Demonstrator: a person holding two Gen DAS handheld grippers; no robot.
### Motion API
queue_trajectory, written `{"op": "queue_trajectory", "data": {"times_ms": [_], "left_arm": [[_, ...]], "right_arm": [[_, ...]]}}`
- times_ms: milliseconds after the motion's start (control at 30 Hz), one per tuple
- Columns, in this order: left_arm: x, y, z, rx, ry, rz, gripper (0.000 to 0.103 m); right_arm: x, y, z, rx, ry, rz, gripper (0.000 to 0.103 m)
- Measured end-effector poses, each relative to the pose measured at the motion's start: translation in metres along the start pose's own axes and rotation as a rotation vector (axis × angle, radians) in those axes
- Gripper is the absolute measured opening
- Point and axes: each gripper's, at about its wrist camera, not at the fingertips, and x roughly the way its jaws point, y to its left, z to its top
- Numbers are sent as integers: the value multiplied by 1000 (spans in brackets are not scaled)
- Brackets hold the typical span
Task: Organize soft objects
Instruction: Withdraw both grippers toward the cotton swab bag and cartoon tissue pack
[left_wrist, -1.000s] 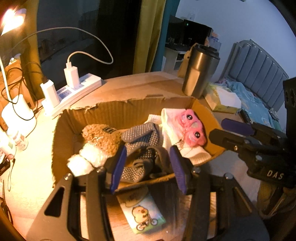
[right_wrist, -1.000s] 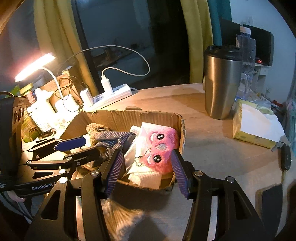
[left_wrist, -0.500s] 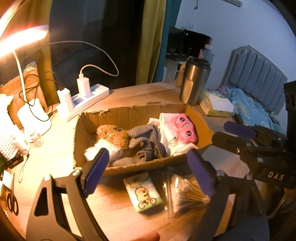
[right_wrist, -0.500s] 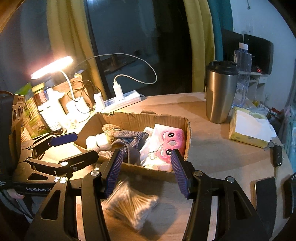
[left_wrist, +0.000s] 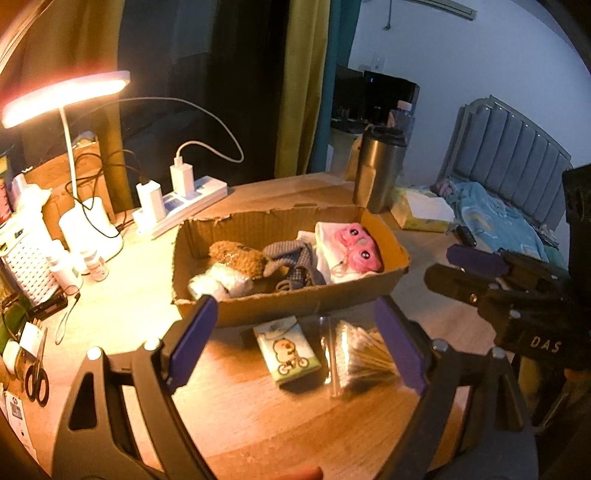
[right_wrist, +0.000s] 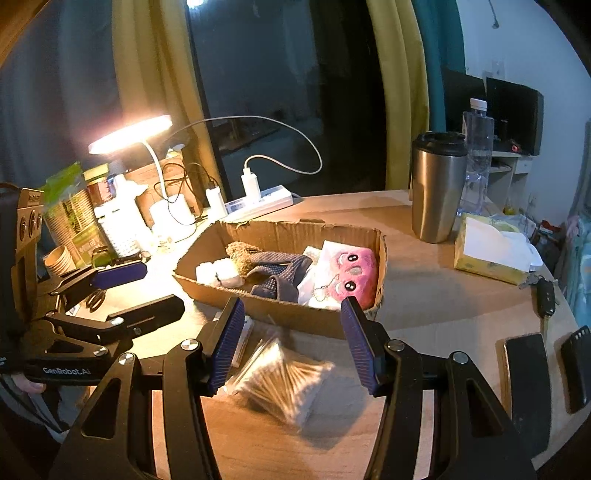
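A shallow cardboard box (left_wrist: 295, 301) on the wooden table holds a brown plush (left_wrist: 236, 258), grey dotted socks (left_wrist: 291, 258) and a pink plush (left_wrist: 358, 247) lying on white cloth. My left gripper (left_wrist: 295, 332) is open wide, back from the box's near wall, with nothing between its pads. In the right wrist view the same box (right_wrist: 288, 314) shows the pink plush (right_wrist: 351, 269) and the socks (right_wrist: 277, 269). My right gripper (right_wrist: 295, 339) stands open and empty in front of the box. The left gripper (right_wrist: 147, 291) appears there at the left.
A cartoon tissue pack (left_wrist: 288, 354) and a bag of cotton swabs (right_wrist: 280, 384) lie in front of the box. A steel tumbler (right_wrist: 436, 188), a tissue box (right_wrist: 491, 251), a car key (right_wrist: 546, 295) and two phones (right_wrist: 528, 369) sit right. A lamp (left_wrist: 66, 96) and a power strip (left_wrist: 184, 206) stand left.
The left jaws, close around the grey socks in the box a second ago, have spread wide and left them there. Both grippers have drawn back and up from the box.
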Motion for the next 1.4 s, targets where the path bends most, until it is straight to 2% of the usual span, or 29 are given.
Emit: {"op": "queue_trajectory", "data": {"times_ms": [167,467,1033,1400], "left_arm": [[-12,0,-8,1,-19,8,88],[-17,2,-32,-5,1,17,88],[8,12,-72,-39,91,22,88],[27,25,-72,-55,120,4,88]], "right_arm": [[-6,3,-9,-3,3,2,57],[-2,7,-32,-3,37,16,57],[36,11,-65,4,143,23,58],[57,5,-64,19,188,2,58]]}}
